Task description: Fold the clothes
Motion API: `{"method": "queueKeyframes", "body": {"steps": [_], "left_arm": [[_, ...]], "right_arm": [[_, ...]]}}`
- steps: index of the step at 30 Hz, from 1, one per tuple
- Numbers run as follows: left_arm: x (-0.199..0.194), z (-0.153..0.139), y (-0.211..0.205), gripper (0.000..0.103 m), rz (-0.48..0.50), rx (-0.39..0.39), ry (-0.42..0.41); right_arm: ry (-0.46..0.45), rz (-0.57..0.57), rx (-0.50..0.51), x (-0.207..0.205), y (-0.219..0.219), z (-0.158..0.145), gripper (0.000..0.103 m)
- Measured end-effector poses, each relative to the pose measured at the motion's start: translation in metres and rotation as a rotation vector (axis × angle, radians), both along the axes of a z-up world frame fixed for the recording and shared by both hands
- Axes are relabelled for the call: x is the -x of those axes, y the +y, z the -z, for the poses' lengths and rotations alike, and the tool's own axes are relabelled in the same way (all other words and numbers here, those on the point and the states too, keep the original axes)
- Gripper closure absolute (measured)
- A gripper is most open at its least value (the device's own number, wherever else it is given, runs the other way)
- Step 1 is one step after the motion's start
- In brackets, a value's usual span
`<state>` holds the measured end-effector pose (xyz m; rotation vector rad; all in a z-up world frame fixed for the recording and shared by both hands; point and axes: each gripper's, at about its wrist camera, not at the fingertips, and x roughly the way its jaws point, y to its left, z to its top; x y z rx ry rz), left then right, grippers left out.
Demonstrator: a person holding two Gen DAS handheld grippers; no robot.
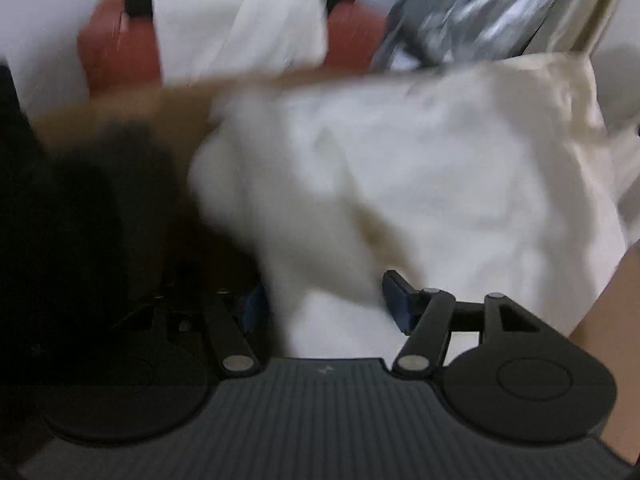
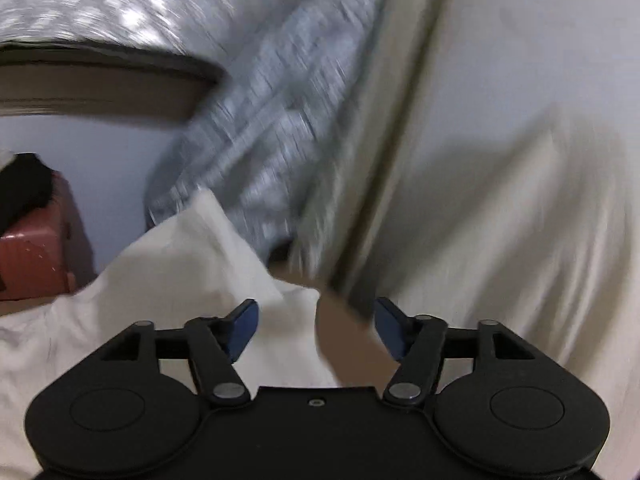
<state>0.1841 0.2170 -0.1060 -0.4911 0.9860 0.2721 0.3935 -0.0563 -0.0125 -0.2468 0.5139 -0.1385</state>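
Observation:
A crumpled white garment (image 1: 400, 176) lies on a brown surface (image 1: 120, 108) in the blurred left wrist view. My left gripper (image 1: 324, 304) stands over its near edge, blue pads (image 1: 396, 300) apart, a fold of the white cloth lying loosely between them. In the right wrist view a corner of the white garment (image 2: 180, 272) reaches under my right gripper (image 2: 316, 326). Its jaws are wide apart, with cloth by the left pad and bare brown surface (image 2: 344, 340) by the right pad; neither pad presses on anything.
A dark garment (image 1: 80, 200) is heaped left of the white one. A reddish box (image 1: 116, 52) (image 2: 32, 248) stands beyond. Grey patterned bedding (image 2: 260, 140) and cream fabric (image 2: 500, 160) fill the right side. A person's forearm (image 1: 608, 320) shows at the right edge.

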Motion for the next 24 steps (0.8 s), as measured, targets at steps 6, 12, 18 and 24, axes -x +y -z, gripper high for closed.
{"method": "queueKeyframes", "body": {"steps": [6, 12, 18, 24], "left_arm": [[0.003, 0.012, 0.008, 0.036, -0.067, 0.110, -0.022], [0.002, 0.023, 0.001, 0.031, -0.093, 0.121, -0.028], [-0.001, 0.028, -0.005, 0.035, -0.099, 0.141, -0.038], [-0.002, 0.019, -0.010, 0.070, -0.046, 0.115, -0.092]], "right_arm": [[0.072, 0.079, -0.250, 0.035, -0.069, 0.056, 0.024], [0.130, 0.255, -0.730, 0.071, -0.156, 0.115, 0.022], [0.047, 0.363, -1.242, 0.078, -0.193, 0.167, 0.019], [0.122, 0.155, -0.854, 0.027, -0.147, 0.141, 0.056]]}}
